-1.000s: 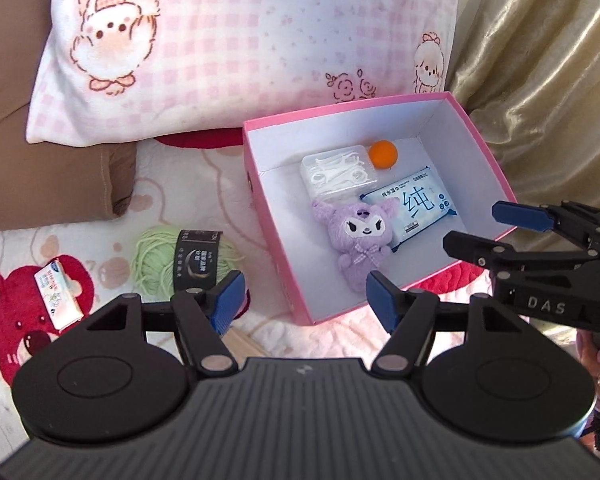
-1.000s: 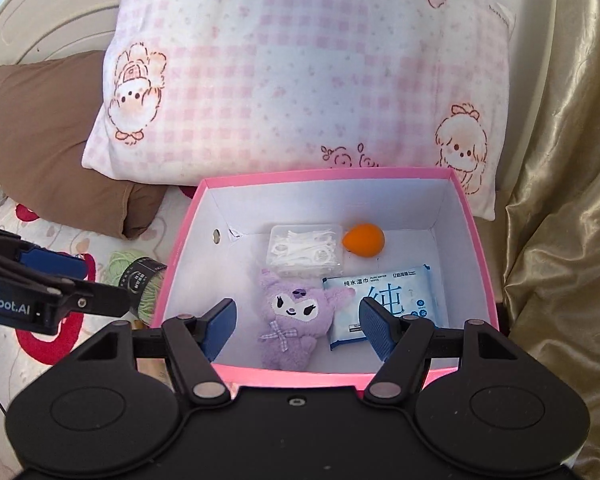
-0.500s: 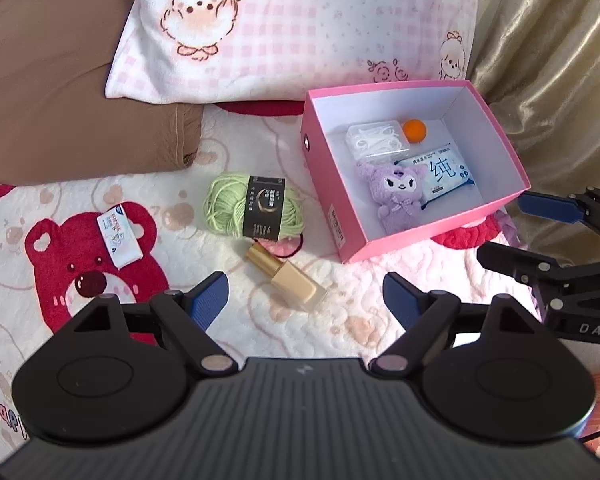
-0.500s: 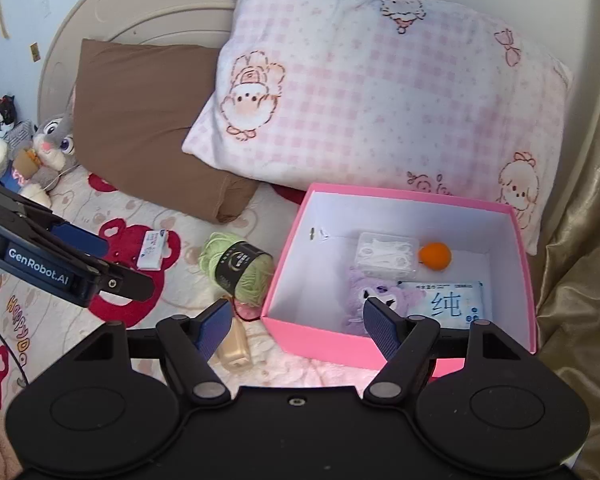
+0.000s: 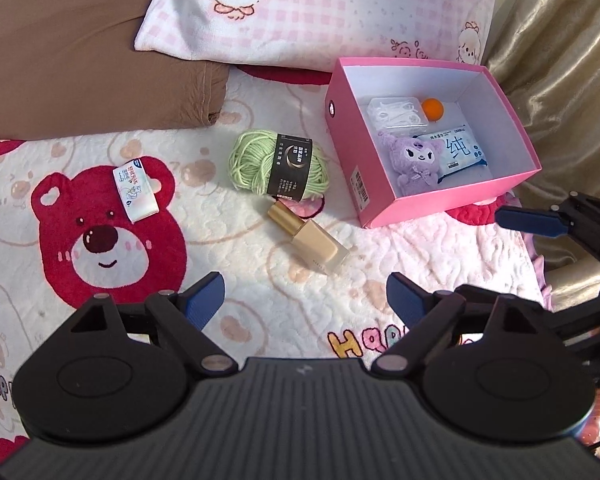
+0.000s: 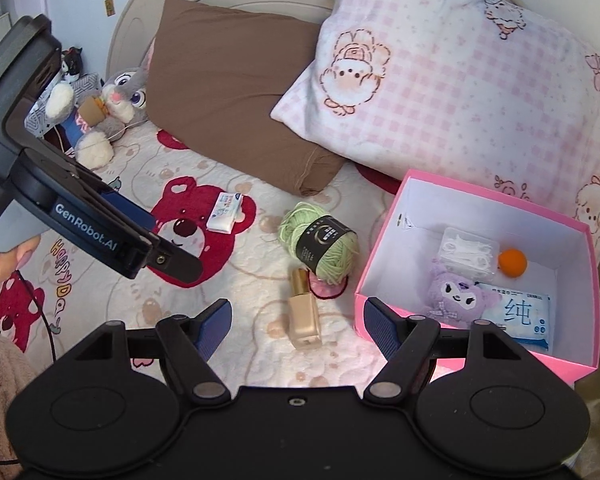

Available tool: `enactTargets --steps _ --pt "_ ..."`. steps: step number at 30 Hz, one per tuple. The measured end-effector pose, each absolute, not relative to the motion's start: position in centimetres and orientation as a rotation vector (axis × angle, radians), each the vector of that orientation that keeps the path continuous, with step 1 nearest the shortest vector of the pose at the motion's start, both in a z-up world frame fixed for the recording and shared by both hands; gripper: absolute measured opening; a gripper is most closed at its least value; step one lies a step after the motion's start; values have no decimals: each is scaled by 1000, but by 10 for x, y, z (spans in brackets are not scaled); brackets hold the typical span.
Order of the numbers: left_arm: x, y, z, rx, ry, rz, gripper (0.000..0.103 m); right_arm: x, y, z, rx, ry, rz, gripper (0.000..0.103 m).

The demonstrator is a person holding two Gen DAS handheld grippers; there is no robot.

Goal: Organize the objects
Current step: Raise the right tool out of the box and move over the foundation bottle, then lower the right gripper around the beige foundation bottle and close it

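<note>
My left tool (image 5: 304,300) hangs above the bed blanket (image 5: 228,240), fingers spread wide, nothing between them. My right tool (image 6: 296,320) is the same: fingers apart, empty, hovering over the blanket with the foundation bottle (image 6: 305,318) lying just ahead, between its tips in the view.

From the left camera, the pink box (image 5: 374,204) sits at two o'clock, open on top. Inside I see a purple plush (image 5: 416,160), a wipes pack (image 5: 460,152) touching it on its right, a clear floss-pick case (image 5: 398,112) behind, and an orange ball (image 5: 433,109) beside that case.

Outside the box, the green yarn ball (image 5: 278,166) with its black label rests at twelve o'clock, just left of the box. The foundation bottle (image 5: 310,238) lies tilted right below the yarn, gold cap toward it, with a pink hair tie (image 5: 312,204) peeking out between them. A small white packet (image 5: 136,188) lies on the red bear print at ten o'clock, well apart from the rest.

A brown pillow (image 6: 236,92) and a pink checked pillow (image 6: 460,92) lie beyond, a grey rabbit toy (image 6: 116,96) at the far left.
</note>
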State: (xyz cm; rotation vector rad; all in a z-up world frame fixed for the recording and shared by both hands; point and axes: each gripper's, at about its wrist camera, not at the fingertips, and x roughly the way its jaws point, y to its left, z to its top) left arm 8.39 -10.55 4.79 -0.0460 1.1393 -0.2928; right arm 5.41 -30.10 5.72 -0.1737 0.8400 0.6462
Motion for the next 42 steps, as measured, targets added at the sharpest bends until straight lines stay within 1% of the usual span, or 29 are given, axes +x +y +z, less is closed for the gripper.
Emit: enactTargets --steps 6,10,14,17,20,26,32,37,40,42 --pt "92 -106 16 -92 1128 -317 94 53 -290 18 -146 826 715 85" --pt "99 -109 -9 -115 1139 -329 96 59 -277 -10 -260 809 727 84" --pt "104 -109 -32 -131 1130 -333 100 70 -273 -29 -269 805 743 84" --pt "108 -110 -53 -144 1137 -342 100 76 -263 -45 -360 839 698 84" --pt "110 -111 -71 -137 1147 -337 100 76 -258 -59 -418 826 695 84" --pt "109 -106 -92 -191 1075 -308 100 78 -253 -82 -437 786 714 84" --pt "108 -107 -114 -306 1048 -304 100 86 -246 -99 -453 807 656 77" --pt "113 -110 -124 -314 1009 -273 100 89 -243 -107 -456 821 683 73" --pt "116 -108 -134 -355 1026 -266 100 91 -242 -115 -448 830 703 68" --pt "115 -111 -139 -327 1025 -266 98 94 -243 -120 -430 839 709 63"
